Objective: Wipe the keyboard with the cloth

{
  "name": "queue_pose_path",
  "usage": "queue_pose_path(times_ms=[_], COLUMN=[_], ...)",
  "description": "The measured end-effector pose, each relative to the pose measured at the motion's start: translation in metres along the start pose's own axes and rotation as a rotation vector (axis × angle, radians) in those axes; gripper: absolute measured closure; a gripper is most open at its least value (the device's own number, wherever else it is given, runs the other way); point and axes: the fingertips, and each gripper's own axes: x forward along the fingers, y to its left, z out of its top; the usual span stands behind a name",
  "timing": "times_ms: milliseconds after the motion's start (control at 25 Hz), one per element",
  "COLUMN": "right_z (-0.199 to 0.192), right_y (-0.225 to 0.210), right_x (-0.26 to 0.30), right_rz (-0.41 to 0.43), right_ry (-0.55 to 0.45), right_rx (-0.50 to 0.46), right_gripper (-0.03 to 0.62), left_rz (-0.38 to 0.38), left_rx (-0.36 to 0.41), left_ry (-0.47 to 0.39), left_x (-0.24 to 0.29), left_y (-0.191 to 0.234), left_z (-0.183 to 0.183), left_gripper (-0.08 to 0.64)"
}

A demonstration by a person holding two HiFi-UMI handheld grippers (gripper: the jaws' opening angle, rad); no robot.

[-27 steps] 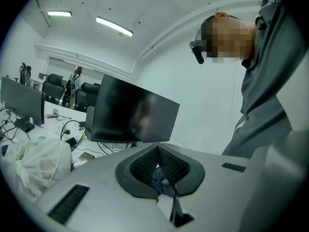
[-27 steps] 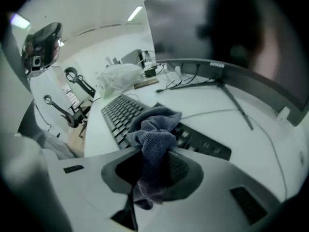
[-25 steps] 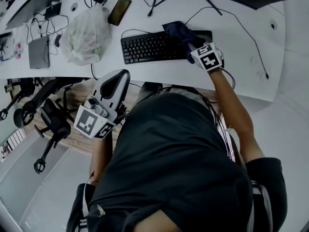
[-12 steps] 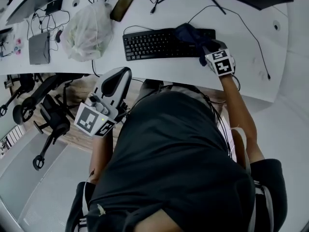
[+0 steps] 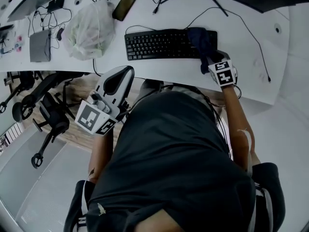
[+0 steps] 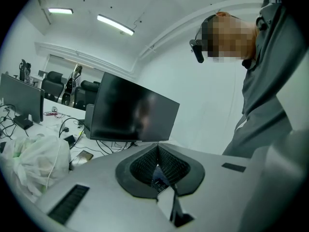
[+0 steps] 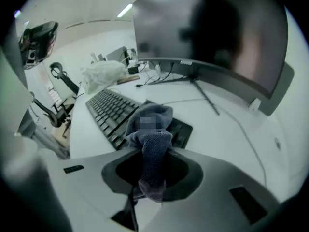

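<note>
Over the keyboard (image 5: pixel 159 44), right gripper (image 5: pixel 210 59) jaws pinch the cloth (image 5: pixel 199 40); left gripper (image 5: pixel 120 79) seemingly closed.

Right end of the keyboard (image 5: pixel 159 43) under the cloth (image 5: pixel 200 40)

woven cloth (image 7: pixel 153 144), smooth white desk (image 7: pixel 217 129)

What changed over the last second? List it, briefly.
The right hand-held gripper, shut on the cloth throughout, dragged it rightward along the keyboard to its right end and back toward the person. The left hand-held gripper stayed shut and empty, off the desk. The keyboard, plastic bag and phone did not move.
</note>
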Motion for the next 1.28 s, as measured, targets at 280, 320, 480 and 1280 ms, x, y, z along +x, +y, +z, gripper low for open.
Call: queue_pose_path(times_ms=[280,320,480,1280], right_z=[0.036,0.032,0.044,0.123], right_y=[0.007,0.039,0.120,0.074], right_x=[0.026,0.026,0.037,0.071], right_rz=[-0.096,-0.040,0.188,0.044], right_ry=[0.039,0.034,0.010,0.013], right_rx=[-0.288,-0.327,-0.388,-0.298], right_gripper=[0.502,0.502,0.502,0.503], left_rz=[-0.023,-0.020,-0.002,0.022], left_rx=[0.007,-0.001,-0.024,-0.052], left_ry=[0.000,-0.002,0.001,-0.046], left_x=[0.008,0.007,-0.001,-0.034], left_y=[-0.005,-0.004,0.004,0.044], left_z=[-0.002,-0.003,-0.009,-0.004], left_gripper=[0.555,0.555,0.555,0.555])
